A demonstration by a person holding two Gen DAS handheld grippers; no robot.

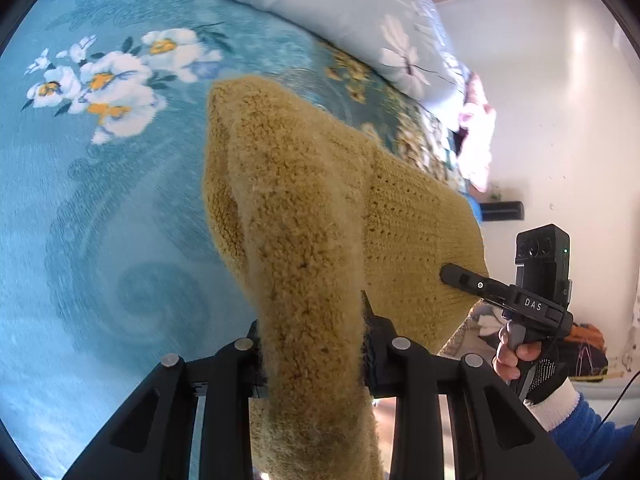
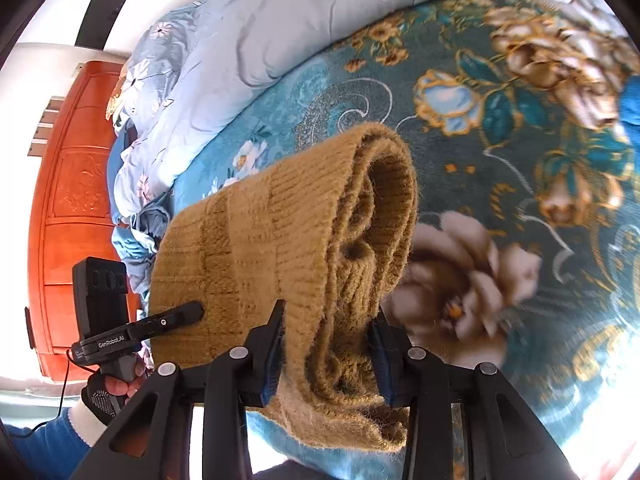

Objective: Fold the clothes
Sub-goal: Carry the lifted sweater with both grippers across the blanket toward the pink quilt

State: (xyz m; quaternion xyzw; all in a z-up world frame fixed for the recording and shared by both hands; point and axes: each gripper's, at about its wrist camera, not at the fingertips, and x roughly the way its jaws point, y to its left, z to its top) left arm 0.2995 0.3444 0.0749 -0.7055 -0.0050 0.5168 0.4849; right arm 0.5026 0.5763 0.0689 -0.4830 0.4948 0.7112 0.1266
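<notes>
Nearest to each camera, both tools are clamped on the same mustard knit sweater [image 1: 320,208]. The left gripper [image 1: 316,360] pinches a thick bunched fold at one end, and the right gripper [image 2: 328,356] bites the stacked, rolled layers at the other. So the sweater's long axis runs hand to hand, slung between the 2 grippers and held up off the teal floral blanket [image 1: 100,220]. Neither hand is nearer, each owns its own end. My guess is the next move is laying it back down on the bed, which spreads beyond and below. The pale quilt [image 2: 248,40] is bunched well past it.
</notes>
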